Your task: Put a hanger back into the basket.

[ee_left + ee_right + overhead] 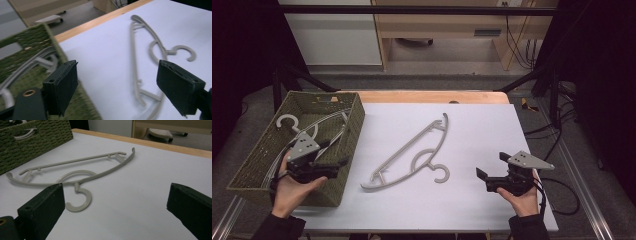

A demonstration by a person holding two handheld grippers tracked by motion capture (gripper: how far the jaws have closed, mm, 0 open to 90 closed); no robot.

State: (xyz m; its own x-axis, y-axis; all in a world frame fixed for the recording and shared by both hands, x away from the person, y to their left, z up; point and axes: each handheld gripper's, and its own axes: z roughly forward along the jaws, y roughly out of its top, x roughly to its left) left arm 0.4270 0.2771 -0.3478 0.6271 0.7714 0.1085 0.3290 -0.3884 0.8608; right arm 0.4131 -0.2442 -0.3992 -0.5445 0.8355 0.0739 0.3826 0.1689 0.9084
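A grey plastic hanger [407,146] lies flat on the white table top [482,130], its hook toward the near side. It lies ahead of the jaws in the left gripper view [132,50] and in the right gripper view [75,161]. My left gripper [336,159] hovers over the near right corner of a green woven basket [354,127], pointing toward the hanger. Its jaws [121,87] stand wide apart with nothing between them. My right gripper [492,165] rests near the table's front right, open [115,212] and holding nothing, a short way from the hook.
The basket [32,37] at the left holds more hangers [324,122], one with a white hook [287,120]. A wooden table edge [432,96] runs along the back. Cables trail off to the right of the table [562,195].
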